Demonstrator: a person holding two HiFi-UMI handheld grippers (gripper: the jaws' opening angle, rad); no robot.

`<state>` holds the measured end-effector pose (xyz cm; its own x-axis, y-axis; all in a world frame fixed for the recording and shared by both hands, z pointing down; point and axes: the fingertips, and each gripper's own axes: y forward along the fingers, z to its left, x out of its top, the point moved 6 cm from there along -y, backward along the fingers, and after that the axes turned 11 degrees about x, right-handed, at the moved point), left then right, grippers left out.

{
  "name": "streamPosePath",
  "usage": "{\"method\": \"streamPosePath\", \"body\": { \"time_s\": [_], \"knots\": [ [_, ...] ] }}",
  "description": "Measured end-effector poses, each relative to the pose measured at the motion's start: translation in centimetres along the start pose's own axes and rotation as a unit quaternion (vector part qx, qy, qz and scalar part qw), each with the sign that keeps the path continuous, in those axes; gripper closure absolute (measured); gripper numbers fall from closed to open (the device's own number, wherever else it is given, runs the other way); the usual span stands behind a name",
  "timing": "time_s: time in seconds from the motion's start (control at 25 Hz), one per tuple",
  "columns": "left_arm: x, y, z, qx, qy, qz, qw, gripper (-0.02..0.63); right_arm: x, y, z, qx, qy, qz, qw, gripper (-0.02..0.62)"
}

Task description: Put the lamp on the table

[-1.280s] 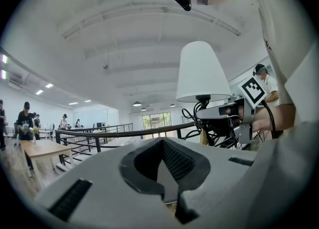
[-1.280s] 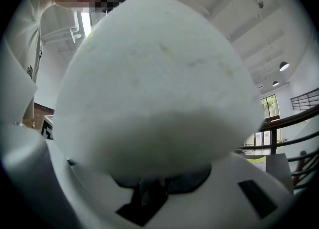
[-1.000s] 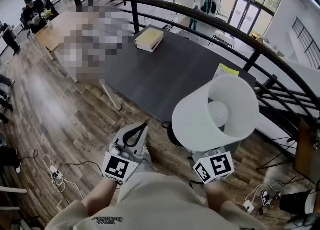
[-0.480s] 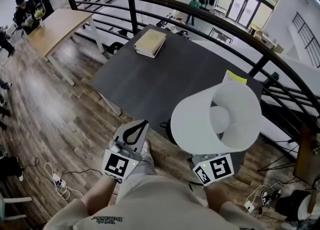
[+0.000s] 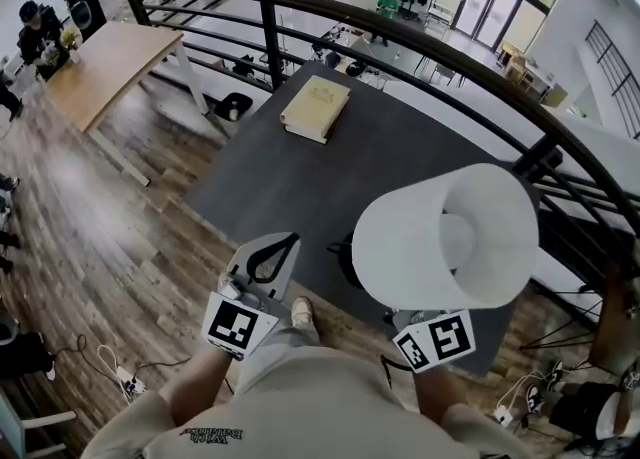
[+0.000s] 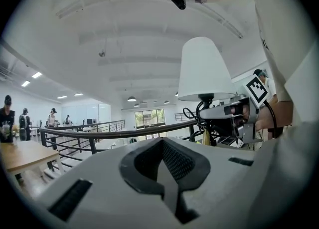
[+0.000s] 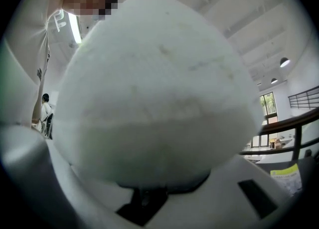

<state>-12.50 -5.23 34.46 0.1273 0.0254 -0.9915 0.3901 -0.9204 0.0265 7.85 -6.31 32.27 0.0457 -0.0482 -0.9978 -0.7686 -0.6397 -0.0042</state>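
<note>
White right tool (image 6: 207, 112) grips the stem of the lamp (image 5: 445, 237) under its shade, upright, so the base can likely go straight down. The lamp hangs over the dark counter's (image 5: 300, 177) near edge. Left tool (image 5: 268, 259), jaws together and empty, hovers short of that edge.

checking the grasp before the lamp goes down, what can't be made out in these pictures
- Base of the lamp: head view, under the shade; right gripper view, the shade fills the picture.
- Where the right gripper grips the lamp: the shade covers it in both those views.
- Yellow sheet print: right gripper view, too small.
- Book title: head view, too small.
</note>
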Motion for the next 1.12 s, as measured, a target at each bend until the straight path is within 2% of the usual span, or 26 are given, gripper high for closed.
{"method": "streamPosePath", "body": {
  "time_s": [0.28,0.56,1.12],
  "knots": [
    [0.3,2.5,2.6,-0.011,0.011,-0.006,0.9999,0.601,0.5,3.2,-1.5,-0.019,0.002,-0.003,1.0,0.506],
    [-0.7,4.4,4.3,-0.007,-0.004,0.003,1.0,0.601,-0.1,6.3,-3.4,-0.017,0.013,0.014,1.0,0.506],
    [-0.6,4.4,3.6,0.037,-0.037,0.023,0.9984,0.601,-0.7,6.5,-4.7,0.01,0.021,0.036,0.999,0.506]
  ]
}}
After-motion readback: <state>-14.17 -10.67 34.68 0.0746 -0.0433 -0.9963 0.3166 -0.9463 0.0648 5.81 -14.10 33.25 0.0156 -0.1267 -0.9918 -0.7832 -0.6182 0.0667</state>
